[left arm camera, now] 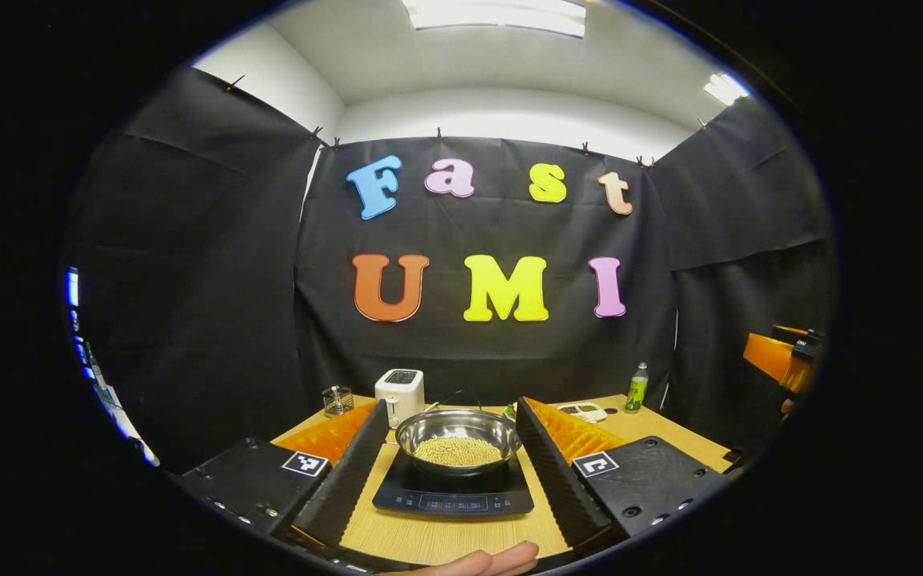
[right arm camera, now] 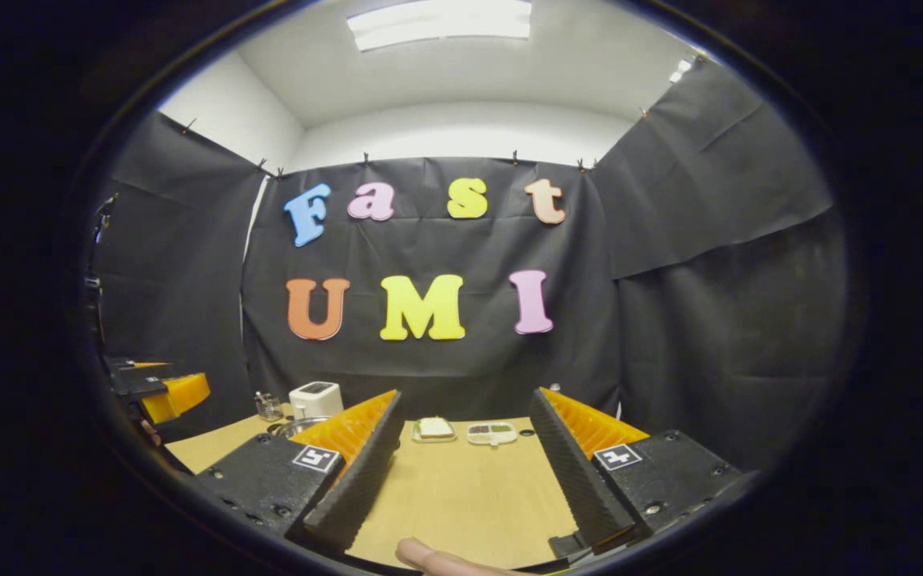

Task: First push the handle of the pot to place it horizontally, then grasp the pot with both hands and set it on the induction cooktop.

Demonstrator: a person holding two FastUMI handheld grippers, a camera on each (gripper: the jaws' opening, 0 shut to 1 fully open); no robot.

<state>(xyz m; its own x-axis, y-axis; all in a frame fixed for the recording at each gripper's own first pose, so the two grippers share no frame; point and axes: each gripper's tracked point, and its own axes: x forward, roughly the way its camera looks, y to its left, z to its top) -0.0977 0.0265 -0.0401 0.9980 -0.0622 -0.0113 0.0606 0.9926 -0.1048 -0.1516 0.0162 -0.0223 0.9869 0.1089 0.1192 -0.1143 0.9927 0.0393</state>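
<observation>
On the induction cooktop, pot of grains, handle direction unclear, both tools' fingers apart.

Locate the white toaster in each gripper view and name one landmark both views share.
Left gripper view: the white toaster stands at centre-left on the table's far side, behind the pot, above the left finger's tip.
Right gripper view: the toaster sits lower left, far back, left of the left finger.
Shared landmark: the glass jar just left of the toaster.
</observation>
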